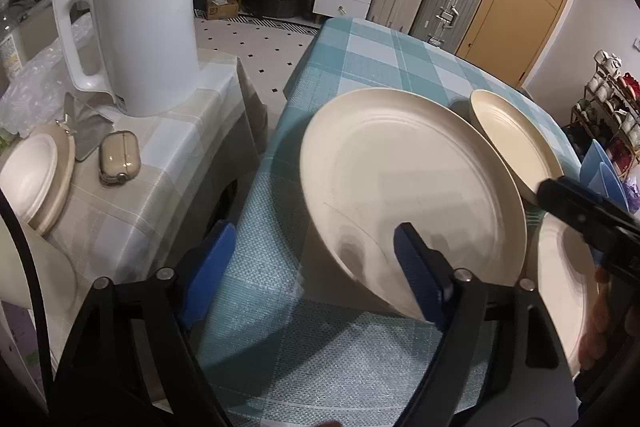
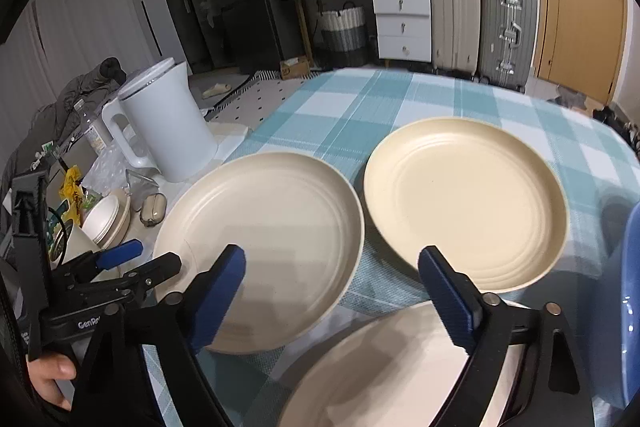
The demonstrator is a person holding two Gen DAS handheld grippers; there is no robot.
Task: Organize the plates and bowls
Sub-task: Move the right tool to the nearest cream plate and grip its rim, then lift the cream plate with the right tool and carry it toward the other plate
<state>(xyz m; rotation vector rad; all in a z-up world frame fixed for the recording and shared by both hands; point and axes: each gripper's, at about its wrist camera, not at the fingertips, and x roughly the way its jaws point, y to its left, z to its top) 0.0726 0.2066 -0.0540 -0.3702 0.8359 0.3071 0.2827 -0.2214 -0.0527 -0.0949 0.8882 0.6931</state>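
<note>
Three cream plates lie on the blue checked tablecloth (image 2: 340,115). The left plate (image 1: 408,183) (image 2: 272,247) is nearest my left gripper (image 1: 312,275), which is open, its right finger over the plate's near rim and its left finger off the plate. The far plate (image 2: 468,203) (image 1: 516,143) lies to the right. A third plate (image 2: 380,371) (image 1: 568,291) lies nearest, under my right gripper (image 2: 336,291), which is open and empty above it. The right gripper also shows in the left wrist view (image 1: 560,195), and the left gripper in the right wrist view (image 2: 148,259).
A white kettle (image 1: 140,27) stands on a side table to the left, with stacked cream bowls (image 1: 36,179) and a small beige case (image 1: 118,157). A blue dish (image 2: 628,307) sits at the right edge. Suitcases and drawers stand behind.
</note>
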